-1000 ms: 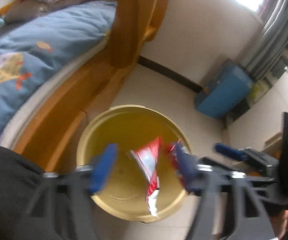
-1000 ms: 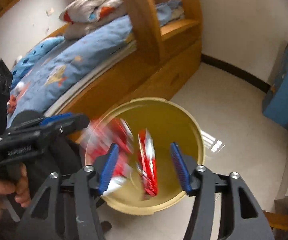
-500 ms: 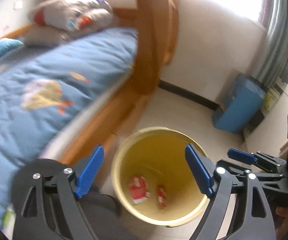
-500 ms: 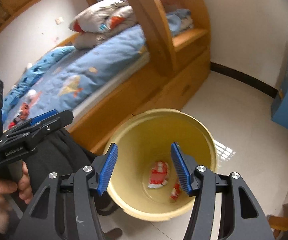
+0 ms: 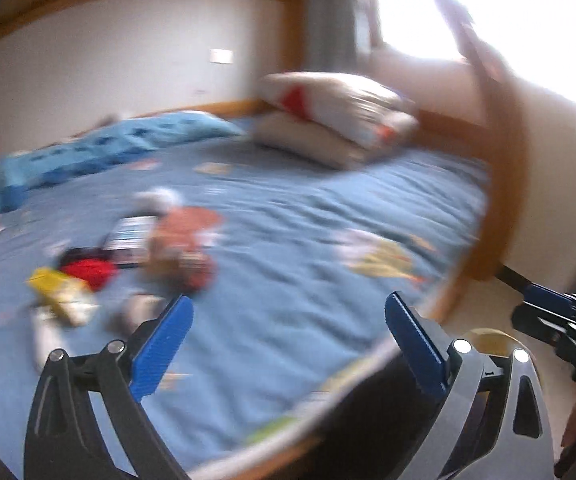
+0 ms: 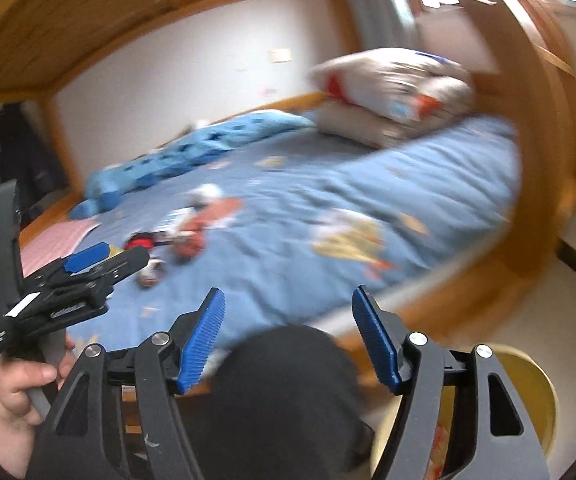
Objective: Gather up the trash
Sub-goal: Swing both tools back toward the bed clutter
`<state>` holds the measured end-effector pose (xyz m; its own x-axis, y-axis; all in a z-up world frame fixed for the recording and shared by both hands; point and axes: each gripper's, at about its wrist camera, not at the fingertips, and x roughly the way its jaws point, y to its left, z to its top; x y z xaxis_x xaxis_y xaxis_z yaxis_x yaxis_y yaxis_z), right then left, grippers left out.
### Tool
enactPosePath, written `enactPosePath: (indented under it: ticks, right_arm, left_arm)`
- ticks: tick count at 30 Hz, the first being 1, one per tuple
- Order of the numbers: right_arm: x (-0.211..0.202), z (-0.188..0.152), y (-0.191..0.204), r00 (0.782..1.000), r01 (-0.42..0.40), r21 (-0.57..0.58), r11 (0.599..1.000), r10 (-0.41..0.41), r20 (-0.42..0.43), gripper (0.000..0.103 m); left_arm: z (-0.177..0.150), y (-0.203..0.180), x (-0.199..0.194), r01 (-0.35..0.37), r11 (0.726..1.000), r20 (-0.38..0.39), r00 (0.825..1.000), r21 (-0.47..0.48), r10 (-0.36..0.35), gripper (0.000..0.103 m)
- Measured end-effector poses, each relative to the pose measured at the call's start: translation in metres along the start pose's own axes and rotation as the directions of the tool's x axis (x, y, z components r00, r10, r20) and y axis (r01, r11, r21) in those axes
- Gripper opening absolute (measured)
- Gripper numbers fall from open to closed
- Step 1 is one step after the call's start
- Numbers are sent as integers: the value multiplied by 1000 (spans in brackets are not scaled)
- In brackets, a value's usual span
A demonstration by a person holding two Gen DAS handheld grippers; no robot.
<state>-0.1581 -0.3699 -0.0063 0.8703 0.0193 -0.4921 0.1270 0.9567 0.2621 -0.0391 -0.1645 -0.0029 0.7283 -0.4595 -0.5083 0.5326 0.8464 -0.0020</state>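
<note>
Trash lies in a loose, blurred cluster on the blue quilt [image 5: 307, 240] at the left middle of the left wrist view: a crumpled yellow wrapper [image 5: 62, 294], a red wrapper [image 5: 90, 271] just beside it, a white-and-dark packet [image 5: 130, 236] and an orange-brown crinkled bag [image 5: 184, 240]. In the right wrist view the same litter [image 6: 180, 236] sits left of centre, too smeared to sort piece by piece. The quilt is soft, rumpled cloth with cartoon prints; folded pale bedding [image 5: 335, 120] is stacked at the upper centre, and a curved wooden bed post [image 5: 499, 152] runs down the right side.

Half a second ago both cameras looked down into the yellow bucket with red wrappers on its bottom; now both look up across the bed, and only a sliver of the round plastic bucket [image 6: 535, 396] shows at the lower right of the right wrist view, with a bit of its rim [image 5: 487, 338] at the lower right of the left one.

The left gripper [image 5: 288, 344] points level over the quilt, its ribbed blue pads wide apart with nothing between them. The right gripper [image 6: 288, 340] is likewise spread wide and empty, aimed over a dark-clothed knee [image 6: 284, 392]. At the left edge of the right wrist view, the left hand [image 6: 20, 384] wraps its gripper's handle, thumb forward.
</note>
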Motion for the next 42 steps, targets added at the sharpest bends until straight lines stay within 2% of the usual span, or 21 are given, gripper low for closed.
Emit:
enactPosePath:
  ticks: [3, 9, 16, 18, 22, 27, 34, 39, 42]
  right_arm:
    - [25, 11, 39, 997, -77, -60, 995, 78, 9, 69]
    - [64, 28, 101, 981, -193, -107, 975, 196, 14, 73]
    - [93, 38, 166, 960, -261, -205, 943, 275, 46, 96]
    - [99, 39, 177, 953, -284, -214, 935, 300, 47, 95]
    - [112, 41, 198, 946, -303, -252, 919, 322, 35, 95]
    - [124, 37, 208, 956, -261, -308, 915, 288, 45, 95]
    - [140, 37, 206, 959, -264, -292, 919, 284, 26, 95]
    - [151, 40, 202, 966, -243, -258, 935, 258, 27, 95]
    - [157, 39, 202, 968, -234, -259, 937, 248, 23, 95]
  left_arm:
    - [1, 44, -8, -100, 993, 9, 995, -65, 100, 98]
    - [-2, 109, -27, -221, 960, 9, 974, -174, 226, 99]
    - [-14, 164, -38, -330, 906, -23, 942, -263, 336, 99]
    - [-20, 174, -37, -358, 891, -45, 932, -281, 360, 99]
    - [-27, 191, -33, -381, 870, -69, 923, -312, 379, 99]
    - [-32, 203, -24, -400, 858, -94, 915, -321, 392, 99]
    - [-34, 210, -10, -404, 850, -118, 914, -338, 388, 99]
    - [-37, 211, -1, -408, 854, -128, 913, -324, 388, 99]
    - [-42, 218, 6, -418, 844, -148, 908, -337, 391, 99]
